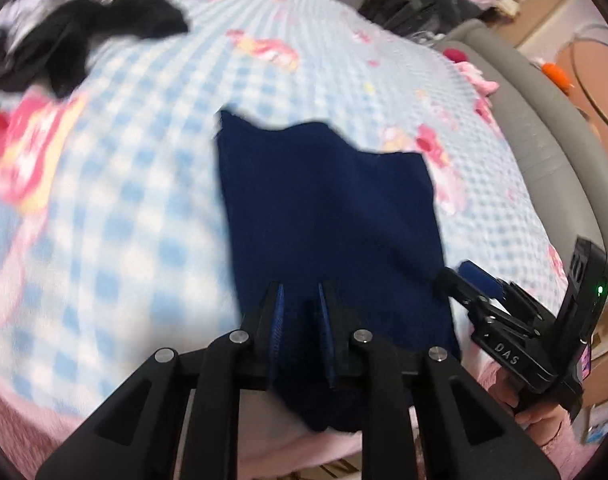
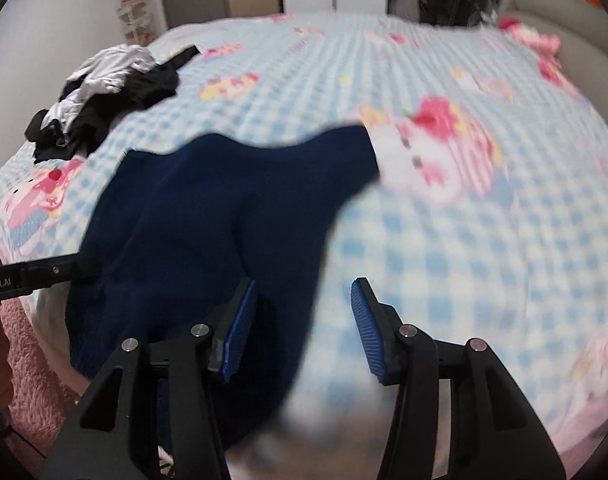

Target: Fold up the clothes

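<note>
Between the fingers of the left hand-held gripper [image 1: 299, 286] runs the near edge of a navy blue garment [image 1: 328, 216], and the blue pads stand close together with the cloth pinched between them. Beyond that grip the garment stretches away over the bed [image 1: 151, 184], which wears a blue-and-white checked cover with pink cartoon prints. Its far edge is uneven, with one corner higher on the left.

Just to the right of the left gripper, the right hand-held gripper [image 1: 470, 276] reaches in at the garment's right edge, a hand [image 1: 544, 420] around its grip.

Seen from the right wrist camera, the right hand-held gripper [image 2: 304, 316] has its jaws apart. The garment [image 2: 207, 220] lies mostly to its left: the left finger [image 2: 235, 328] sits over the dark cloth, while the right finger [image 2: 368, 328] is over bare checked cover. Whether the left pad touches the cloth cannot be told through the blur, but nothing is clamped. Further left, the tip of the left gripper [image 2: 75, 268] meets the garment's edge.

Far ahead and to the left of both grippers, a loose pile of black and white clothes [image 2: 107, 96] sits near the bed's far corner, well apart from the navy garment.
</note>
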Demonstrator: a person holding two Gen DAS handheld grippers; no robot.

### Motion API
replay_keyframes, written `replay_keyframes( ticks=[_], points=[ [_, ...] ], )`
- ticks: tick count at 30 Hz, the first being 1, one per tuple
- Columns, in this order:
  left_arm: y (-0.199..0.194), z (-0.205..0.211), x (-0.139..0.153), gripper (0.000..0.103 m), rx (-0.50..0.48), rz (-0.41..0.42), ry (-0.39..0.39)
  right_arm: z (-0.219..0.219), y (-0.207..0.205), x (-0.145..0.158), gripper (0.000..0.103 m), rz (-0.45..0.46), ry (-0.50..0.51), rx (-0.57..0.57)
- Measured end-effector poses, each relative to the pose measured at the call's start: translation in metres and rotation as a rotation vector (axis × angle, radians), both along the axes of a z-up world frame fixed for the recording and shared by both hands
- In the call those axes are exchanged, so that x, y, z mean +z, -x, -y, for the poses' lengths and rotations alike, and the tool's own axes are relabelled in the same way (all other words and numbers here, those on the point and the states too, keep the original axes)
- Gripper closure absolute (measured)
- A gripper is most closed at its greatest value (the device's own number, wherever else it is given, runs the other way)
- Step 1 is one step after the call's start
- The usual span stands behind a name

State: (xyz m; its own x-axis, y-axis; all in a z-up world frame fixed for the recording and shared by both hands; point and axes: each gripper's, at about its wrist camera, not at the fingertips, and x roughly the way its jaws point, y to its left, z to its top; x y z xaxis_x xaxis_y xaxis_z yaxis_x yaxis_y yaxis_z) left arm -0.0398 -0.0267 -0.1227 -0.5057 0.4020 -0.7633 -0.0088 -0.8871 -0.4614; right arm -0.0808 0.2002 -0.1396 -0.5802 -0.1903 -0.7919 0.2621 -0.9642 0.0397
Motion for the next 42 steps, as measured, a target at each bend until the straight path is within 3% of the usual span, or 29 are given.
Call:
replay_keyframes(
  ticks=[3, 5, 8, 11, 13, 16, 19, 21, 24, 26, 29, 31, 34, 36, 40, 42],
  points=[
    [0.015, -0.016, 0.002, 0.077, -0.059, -0.024, -0.033, 0.007, 0.024, -0.008, 0.052, 0.062, 0.090, -0.004],
    [0.026, -0.027, -0.010, 0.076, -0.082, 0.006, 0.010, 0.011, 0.038, -0.025, 0.053, 0.120, 0.092, -0.025],
    [0.032, -0.024, -0.033, 0.081, -0.066, 0.071, 0.095, 0.018, 0.037, -0.038, 0.055, 0.125, 0.013, -0.013],
    [0.027, -0.012, -0.032, 0.090, -0.040, 0.070, 0.093, 0.013, 0.028, -0.035, 0.063, 0.073, -0.069, -0.013],
    [0.026, -0.007, -0.029, 0.091, -0.028, 0.074, 0.109, 0.003, 0.028, -0.033, 0.063, 0.041, -0.160, -0.070],
    [0.027, -0.009, -0.019, 0.089, -0.023, 0.041, 0.111, -0.014, 0.029, -0.028, 0.062, 0.061, -0.104, -0.105],
    [0.017, -0.014, -0.001, 0.082, -0.058, -0.034, 0.077, -0.009, 0.019, -0.013, 0.060, 0.023, 0.003, -0.056],
    [0.019, -0.020, -0.002, 0.079, -0.076, -0.032, 0.063, 0.001, 0.017, -0.015, 0.059, 0.041, 0.023, -0.011],
    [0.024, -0.026, -0.022, 0.079, -0.096, 0.020, 0.106, 0.021, 0.019, -0.037, 0.060, 0.104, -0.055, 0.028],
    [0.024, -0.024, -0.036, 0.080, -0.112, 0.031, 0.107, 0.026, 0.013, -0.042, 0.060, 0.083, -0.112, 0.036],
    [0.019, -0.022, -0.032, 0.080, -0.116, 0.018, 0.119, 0.017, 0.008, -0.036, 0.060, 0.033, -0.248, 0.000],
    [0.019, -0.025, -0.025, 0.081, -0.090, 0.004, 0.142, 0.000, 0.010, -0.033, 0.059, 0.027, -0.269, -0.056],
    [0.002, -0.002, -0.008, 0.080, -0.012, -0.017, 0.045, -0.029, 0.009, -0.022, 0.056, 0.063, -0.111, -0.112],
    [-0.010, -0.005, -0.005, 0.079, -0.023, -0.023, 0.002, -0.031, -0.001, -0.009, 0.056, 0.048, -0.055, -0.105],
    [-0.034, -0.026, -0.004, 0.079, -0.087, -0.041, 0.026, -0.007, -0.032, 0.011, 0.055, 0.019, 0.069, 0.010],
    [-0.037, -0.028, -0.011, 0.079, -0.094, -0.020, 0.039, 0.013, -0.041, 0.004, 0.055, 0.050, 0.082, 0.056]
  ],
)
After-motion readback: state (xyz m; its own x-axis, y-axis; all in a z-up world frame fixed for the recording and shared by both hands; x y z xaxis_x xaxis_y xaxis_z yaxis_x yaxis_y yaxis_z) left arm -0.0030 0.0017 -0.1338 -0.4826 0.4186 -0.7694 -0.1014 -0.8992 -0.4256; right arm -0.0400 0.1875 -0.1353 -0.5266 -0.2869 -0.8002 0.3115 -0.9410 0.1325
